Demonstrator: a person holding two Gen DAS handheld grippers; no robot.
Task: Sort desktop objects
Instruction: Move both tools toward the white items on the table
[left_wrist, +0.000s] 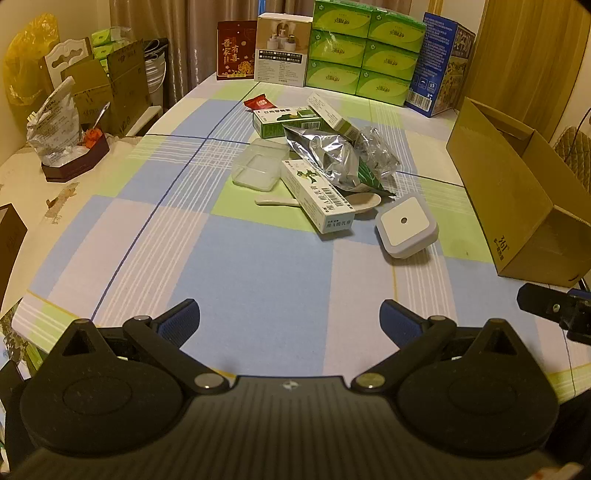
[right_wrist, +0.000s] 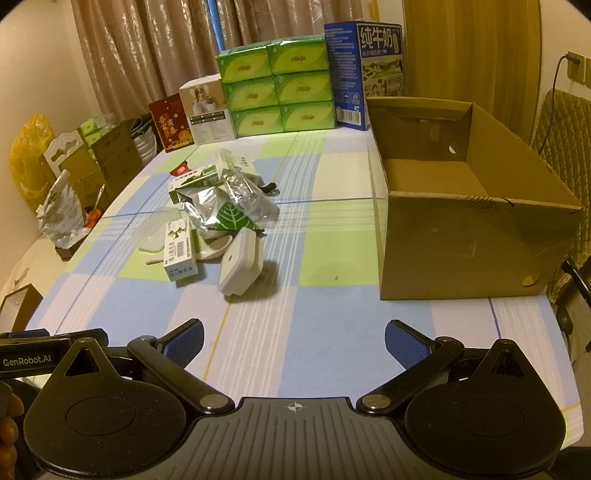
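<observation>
A pile of small objects lies mid-table: a white square night light (left_wrist: 406, 226) (right_wrist: 238, 263), a white medicine box with a barcode (left_wrist: 317, 195) (right_wrist: 179, 248), a silver foil pouch (left_wrist: 325, 155) (right_wrist: 218, 214), a clear plastic lid (left_wrist: 260, 166), a pale spoon (left_wrist: 364, 203), green-and-white boxes (left_wrist: 286, 120) and a red packet (left_wrist: 258, 102). An open, empty cardboard box (right_wrist: 461, 236) (left_wrist: 517, 192) stands to the right. My left gripper (left_wrist: 290, 321) is open and empty, short of the pile. My right gripper (right_wrist: 293, 343) is open and empty, near the table's front edge.
Stacked green tissue packs (left_wrist: 364, 51) (right_wrist: 275, 88), a blue milk carton (right_wrist: 364, 74), a white product box (left_wrist: 282, 50) and a red bag (left_wrist: 236, 50) line the far edge. A crumpled bag in a dark tray (left_wrist: 61, 136) sits at the left. A chair (right_wrist: 561, 147) stands right of the box.
</observation>
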